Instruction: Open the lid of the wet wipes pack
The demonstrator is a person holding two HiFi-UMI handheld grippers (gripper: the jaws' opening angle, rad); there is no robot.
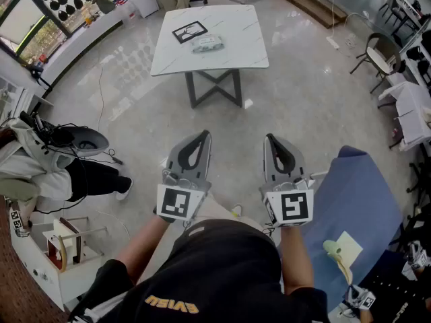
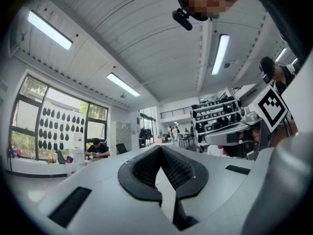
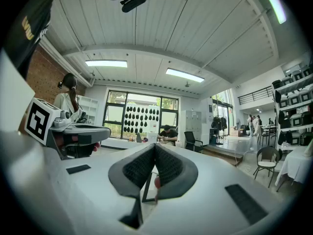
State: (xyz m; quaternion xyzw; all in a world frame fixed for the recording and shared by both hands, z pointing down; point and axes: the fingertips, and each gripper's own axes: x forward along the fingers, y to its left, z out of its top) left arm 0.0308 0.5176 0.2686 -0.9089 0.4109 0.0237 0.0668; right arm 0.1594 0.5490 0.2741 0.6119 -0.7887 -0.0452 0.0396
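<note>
You are holding the left gripper [image 1: 200,142] and the right gripper [image 1: 272,142] side by side, well short of the table [image 1: 232,60], each with its jaws pressed together on nothing. The wet wipes pack [image 1: 207,43] is lying near the table's middle, just beside a black-framed sheet [image 1: 189,31].

surface: white table [image 1: 232,49] | on it: wet wipes pack [image 1: 207,43], just beside black-framed sheet [image 1: 189,31]
</note>
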